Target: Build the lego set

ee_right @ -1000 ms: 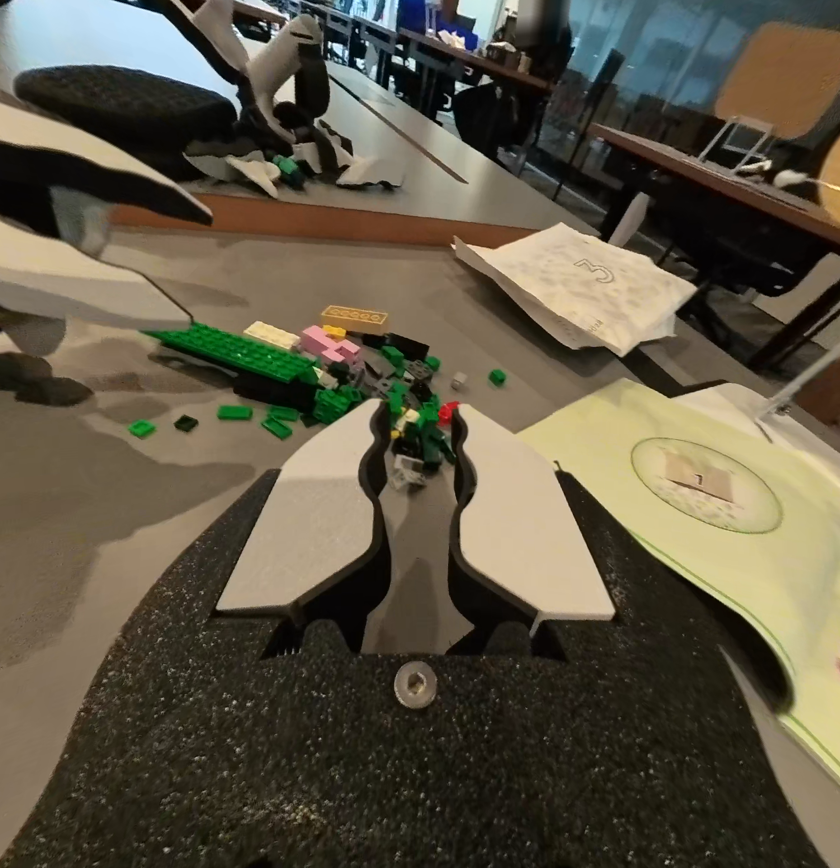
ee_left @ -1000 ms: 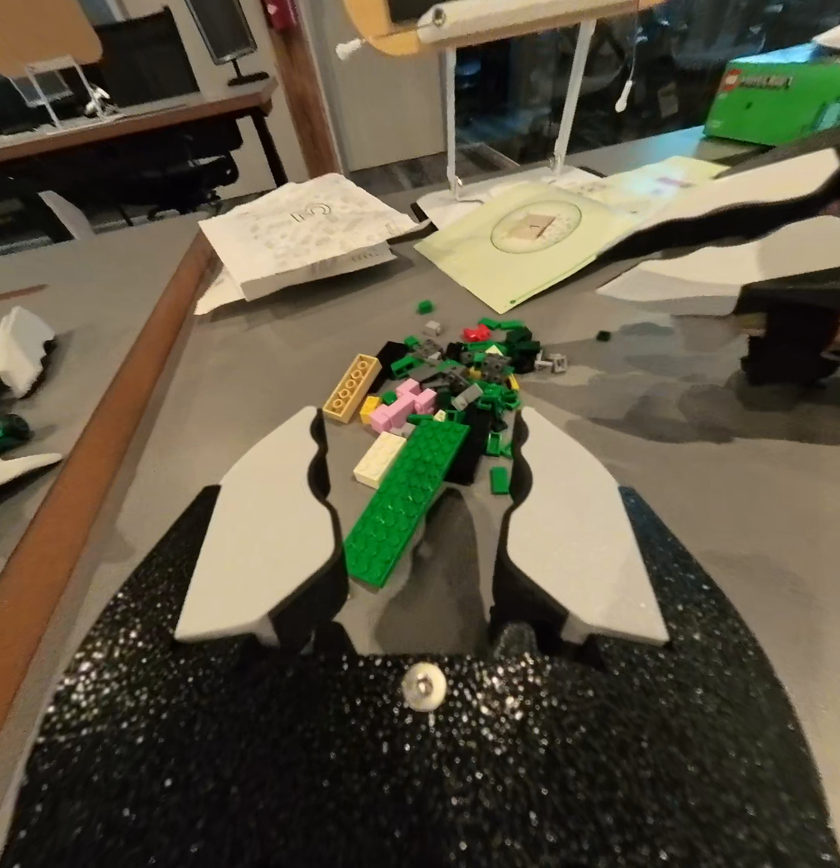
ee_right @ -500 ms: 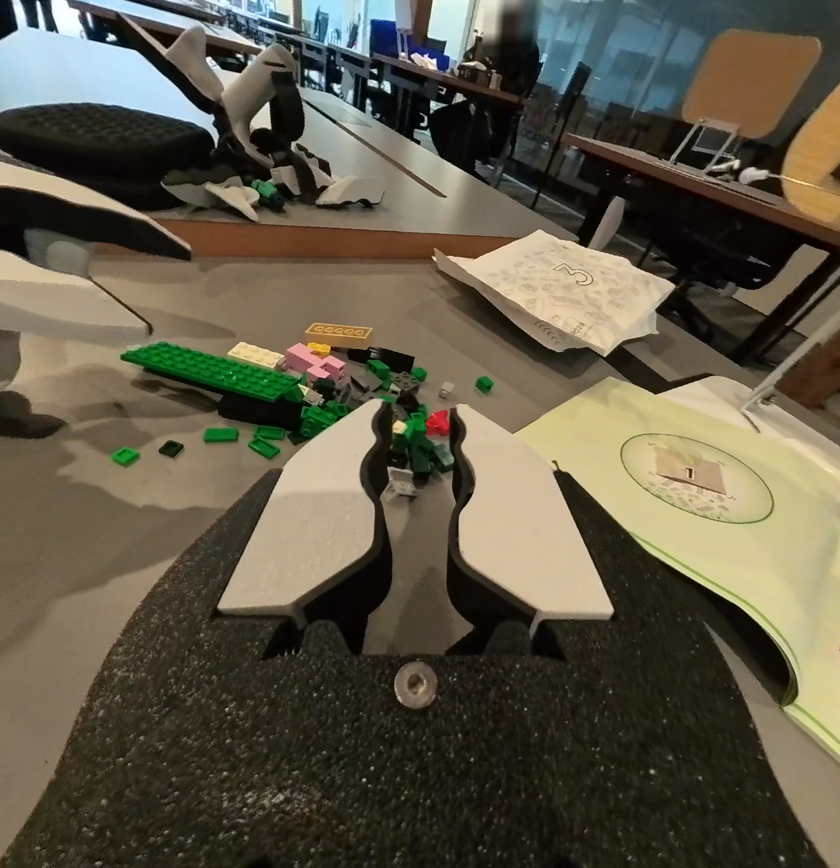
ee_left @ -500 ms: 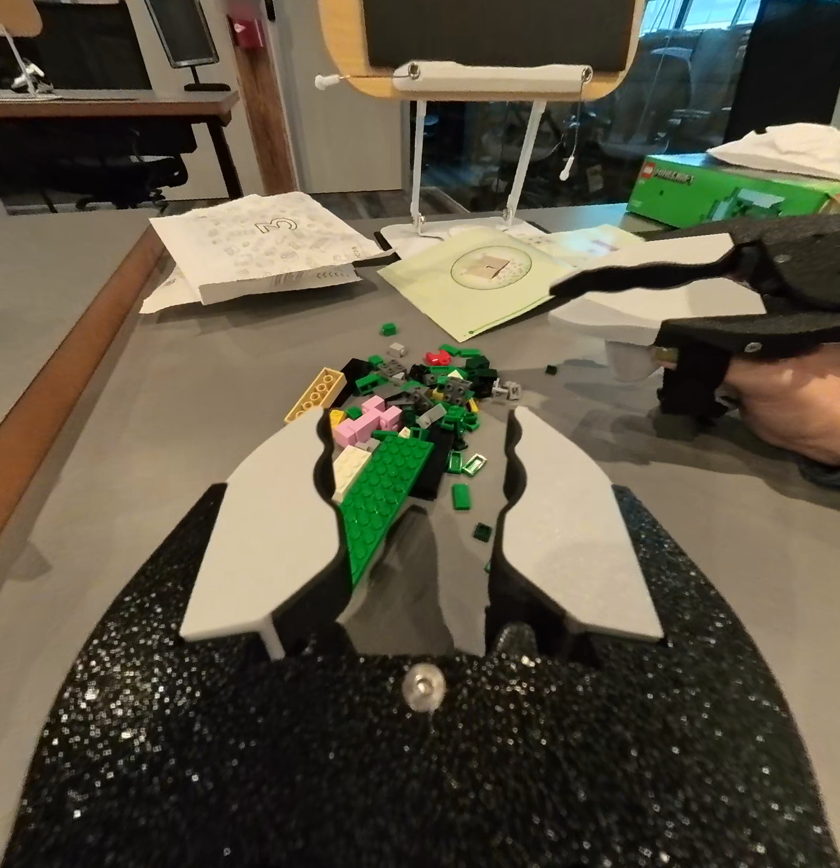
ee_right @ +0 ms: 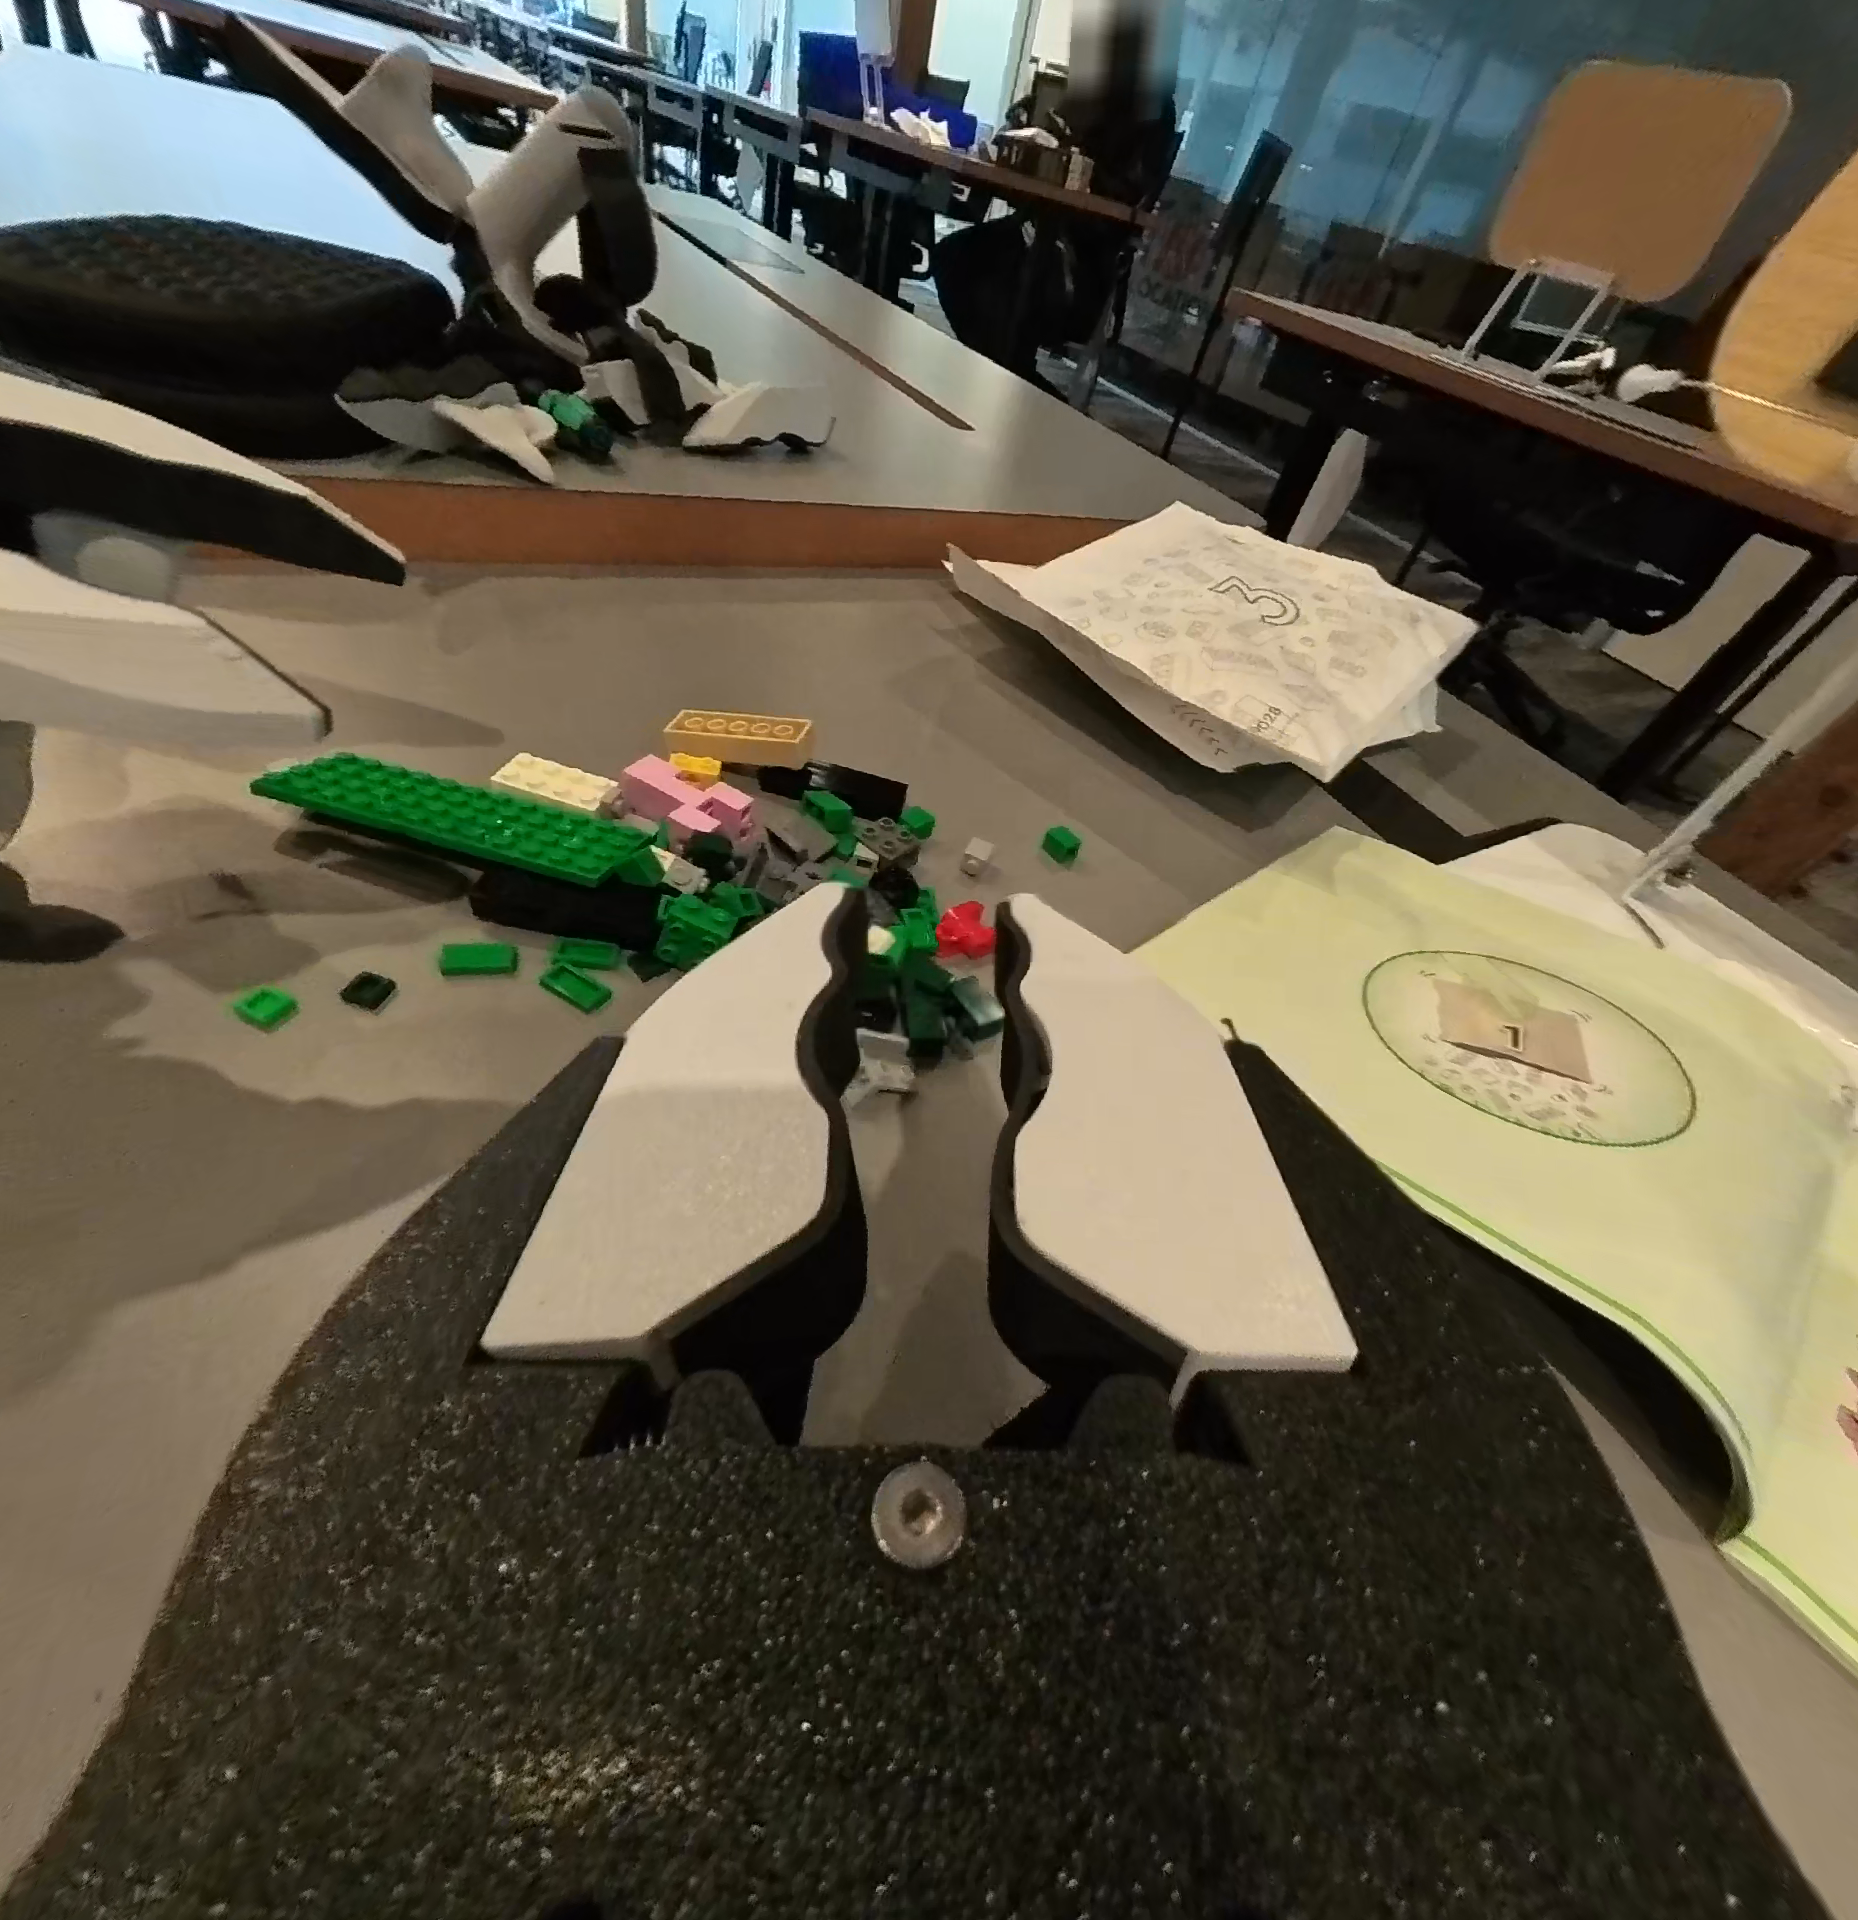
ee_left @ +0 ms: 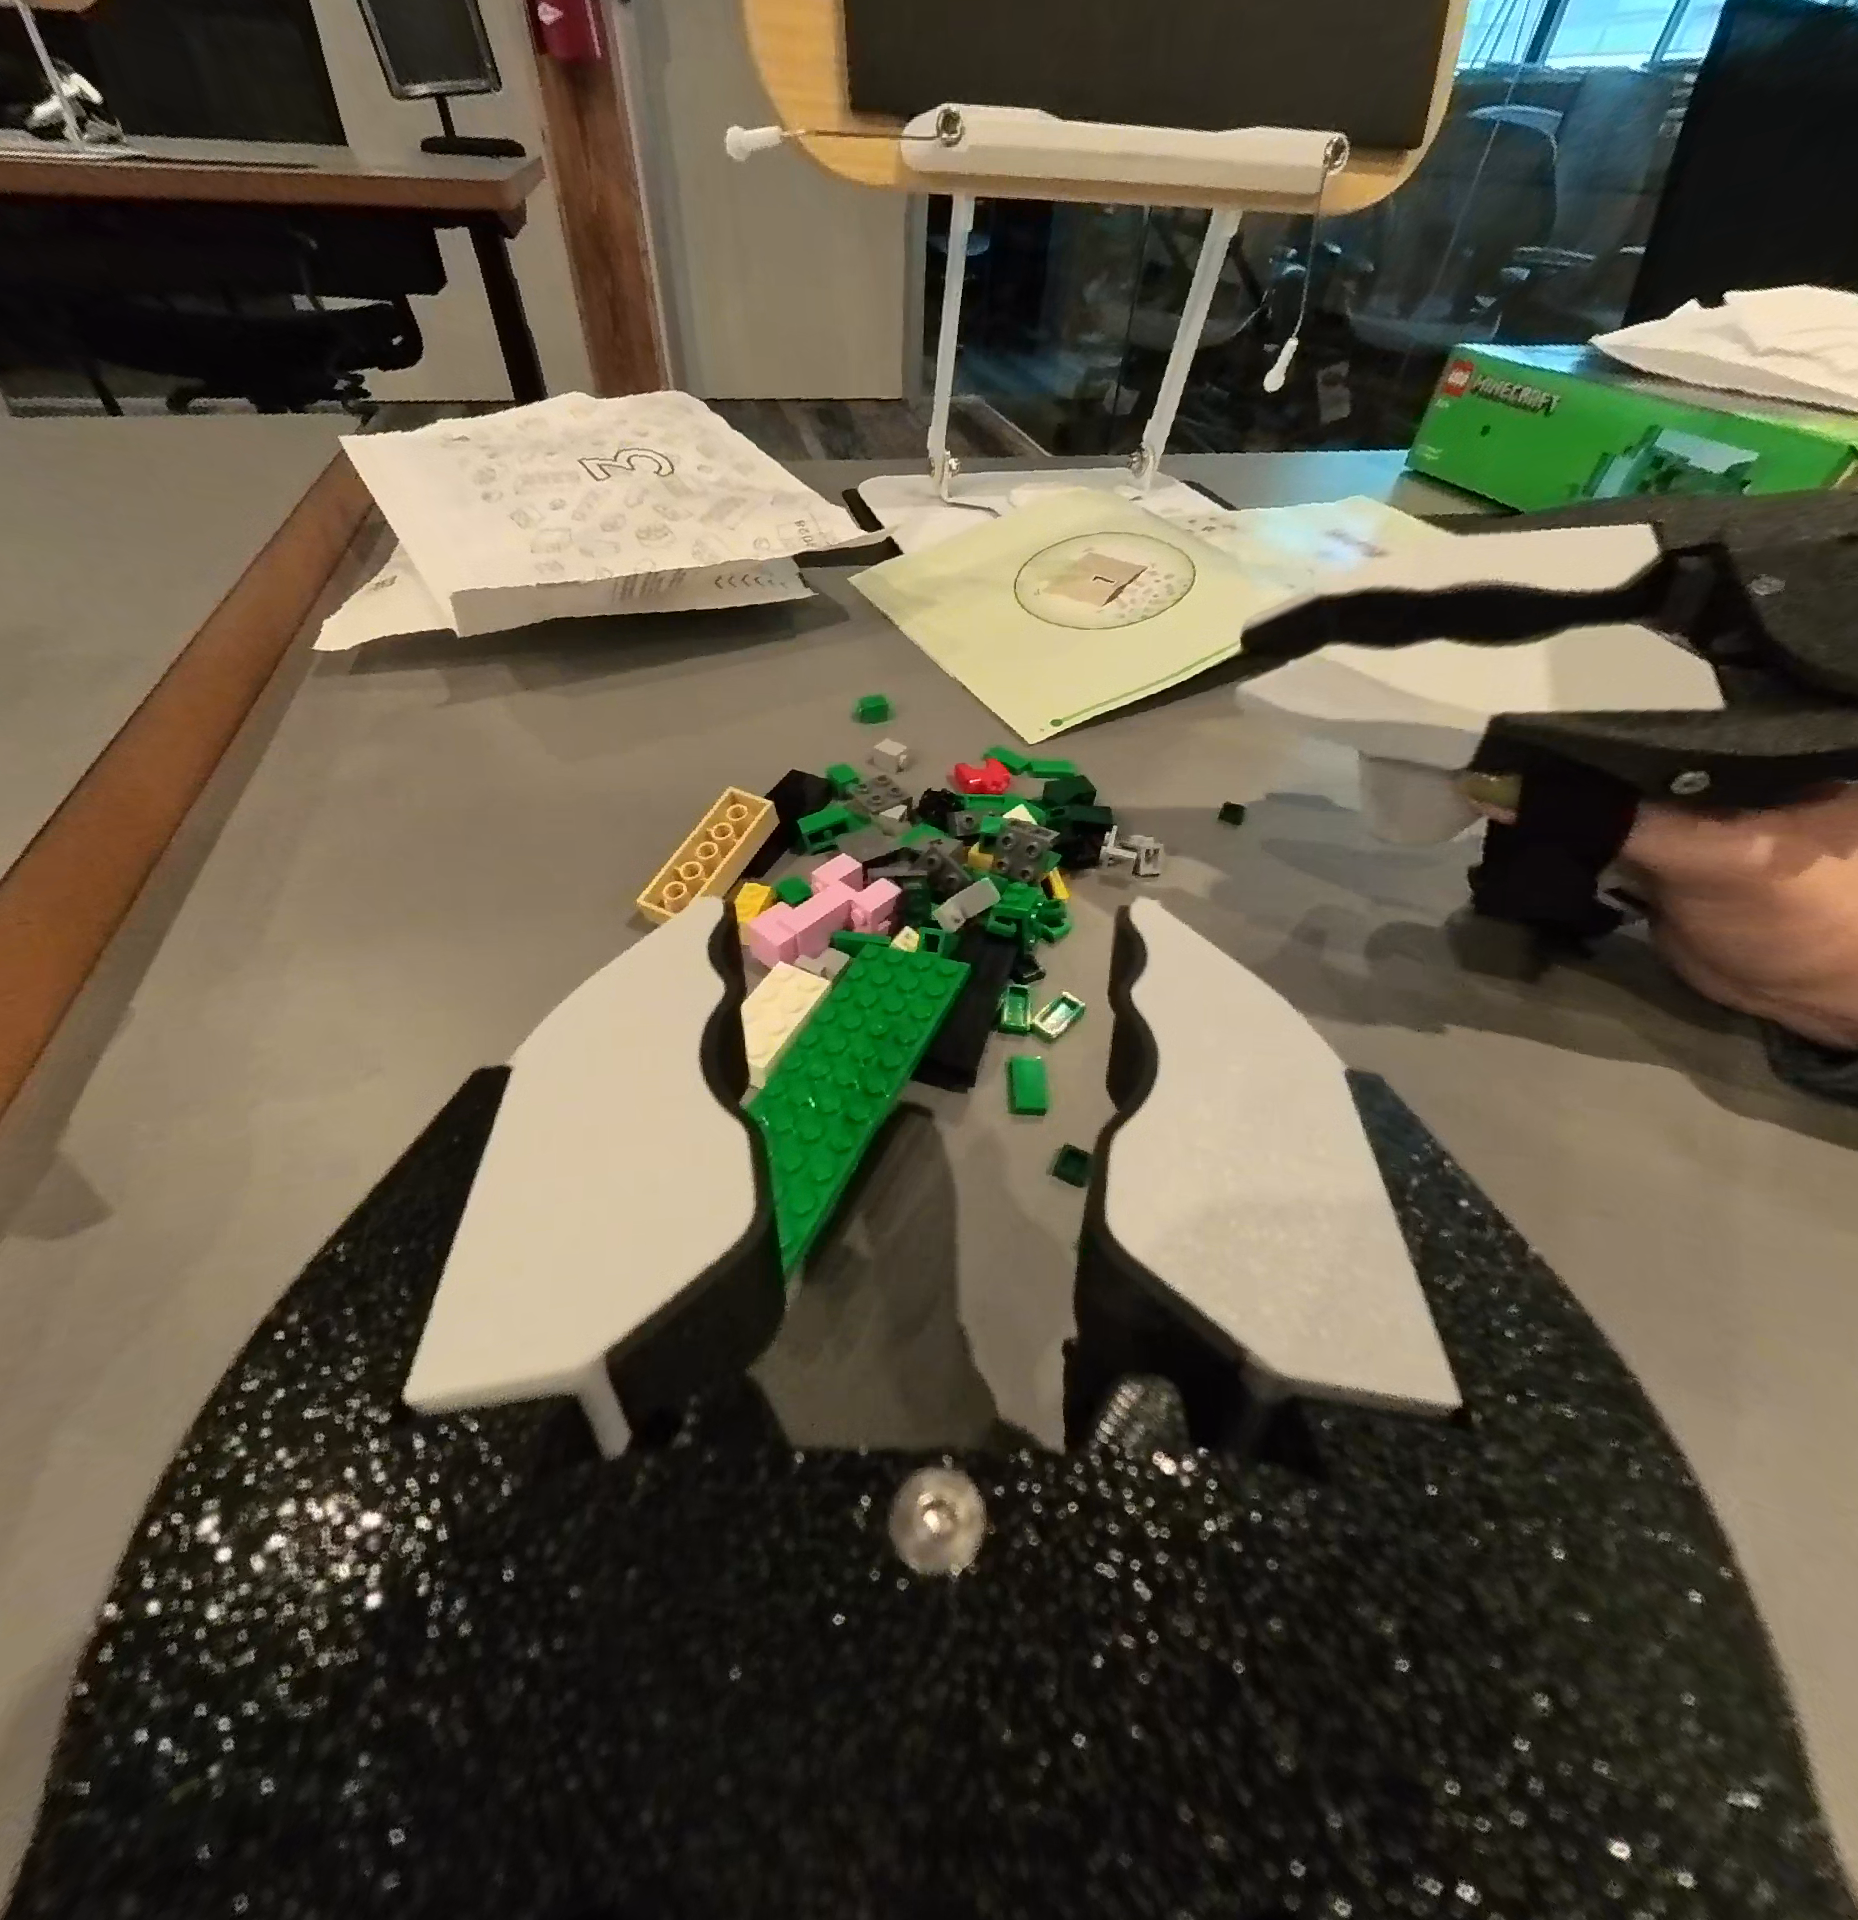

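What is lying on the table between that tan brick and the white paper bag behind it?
Nothing: in the left wrist view, only bare grey table lies between the tan brick and the white paper bag. The right wrist view shows the same gap.

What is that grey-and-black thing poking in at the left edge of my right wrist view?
Observer: That is the left gripper. Its own camera shows its fingers spread wide, gripping nothing.
Operator: What is it aimed at?
Observer: The long green plate. The plate's near end runs between the fingers and partly under the left one, with the brick pile just beyond.
Operator: Who holds my gripper?
Observer: A person's hand grips the handle under the right gripper, which hangs above the table beside the pile.
Operator: Anything else I miss?
Observer: A green box stands at the table's far right, with crumpled white paper on it.
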`<state>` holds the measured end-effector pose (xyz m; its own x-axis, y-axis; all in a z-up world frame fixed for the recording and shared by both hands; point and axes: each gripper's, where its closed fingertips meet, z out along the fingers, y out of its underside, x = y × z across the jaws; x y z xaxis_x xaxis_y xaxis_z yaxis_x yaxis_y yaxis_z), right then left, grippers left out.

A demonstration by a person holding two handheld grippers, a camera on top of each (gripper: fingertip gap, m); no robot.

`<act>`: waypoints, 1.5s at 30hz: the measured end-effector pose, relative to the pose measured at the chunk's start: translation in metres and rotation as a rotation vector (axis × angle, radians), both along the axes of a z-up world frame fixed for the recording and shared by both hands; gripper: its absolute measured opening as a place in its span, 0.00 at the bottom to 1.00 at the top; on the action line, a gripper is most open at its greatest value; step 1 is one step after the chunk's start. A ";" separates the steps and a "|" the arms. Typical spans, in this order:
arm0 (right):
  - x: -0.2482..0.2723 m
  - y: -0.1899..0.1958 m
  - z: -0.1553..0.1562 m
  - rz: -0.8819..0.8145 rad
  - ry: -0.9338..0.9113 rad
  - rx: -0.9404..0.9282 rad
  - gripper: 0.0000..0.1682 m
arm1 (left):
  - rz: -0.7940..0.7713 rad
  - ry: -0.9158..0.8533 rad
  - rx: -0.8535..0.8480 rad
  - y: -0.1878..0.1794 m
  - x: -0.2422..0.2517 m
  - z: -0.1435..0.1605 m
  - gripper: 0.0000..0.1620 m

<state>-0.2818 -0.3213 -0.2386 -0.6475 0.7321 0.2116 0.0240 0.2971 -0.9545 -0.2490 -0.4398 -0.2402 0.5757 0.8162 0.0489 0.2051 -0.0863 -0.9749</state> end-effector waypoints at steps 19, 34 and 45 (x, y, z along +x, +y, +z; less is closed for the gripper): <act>-0.014 -0.107 -0.028 0.603 -0.297 0.482 0.06 | 0.021 0.012 -0.018 -0.004 -0.002 0.002 0.38; -0.029 -0.113 -0.057 0.663 -0.359 0.796 0.10 | 0.003 0.000 -0.008 -0.001 -0.001 0.001 0.38; -0.028 -0.114 -0.065 0.687 -0.400 0.823 0.05 | -0.011 -0.009 -0.002 0.001 0.000 0.000 0.38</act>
<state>-0.3099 -0.4349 -0.3033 -0.9861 -0.0680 0.1516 -0.1272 0.8961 -0.4253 -0.2494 -0.4387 -0.2406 0.5840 0.8100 0.0525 0.2132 -0.0907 -0.9728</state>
